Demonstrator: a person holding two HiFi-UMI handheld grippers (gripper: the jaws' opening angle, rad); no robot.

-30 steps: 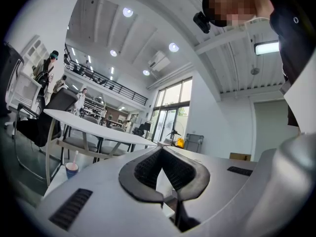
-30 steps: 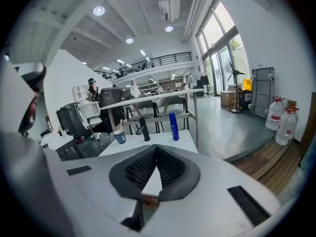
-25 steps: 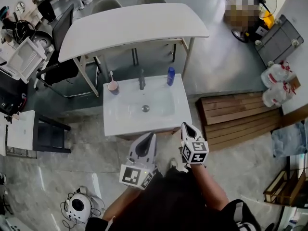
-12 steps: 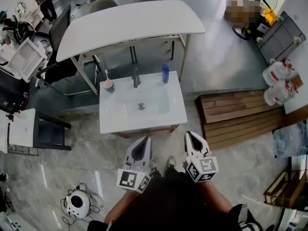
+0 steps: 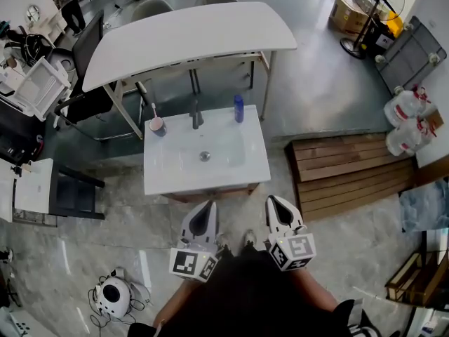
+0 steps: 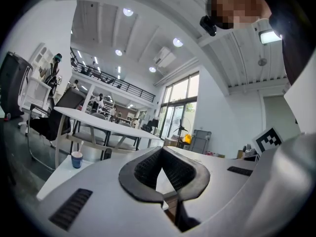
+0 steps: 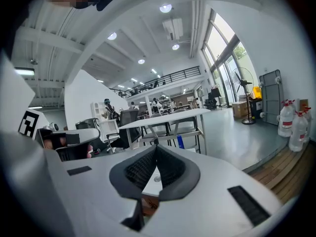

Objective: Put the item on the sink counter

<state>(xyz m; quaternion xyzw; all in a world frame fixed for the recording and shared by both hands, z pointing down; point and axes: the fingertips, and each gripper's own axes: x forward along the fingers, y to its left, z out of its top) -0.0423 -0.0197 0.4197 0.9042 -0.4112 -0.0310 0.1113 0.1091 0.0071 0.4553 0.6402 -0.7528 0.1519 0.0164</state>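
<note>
My left gripper (image 5: pixel 203 206) and right gripper (image 5: pixel 275 201) hang short of the white rectangular sink counter (image 5: pixel 163 178), both jaw pairs pinched together, empty. The slim blue plastic bottle (image 5: pixel 238 108) has print too small to read.

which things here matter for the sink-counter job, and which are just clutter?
Job:
- sink counter
- cup with toothbrush and blue bottle, both on the counter
- left gripper and right gripper, both shut and empty

Lying about:
- white table
- chairs
- jugs
- pallet
</note>
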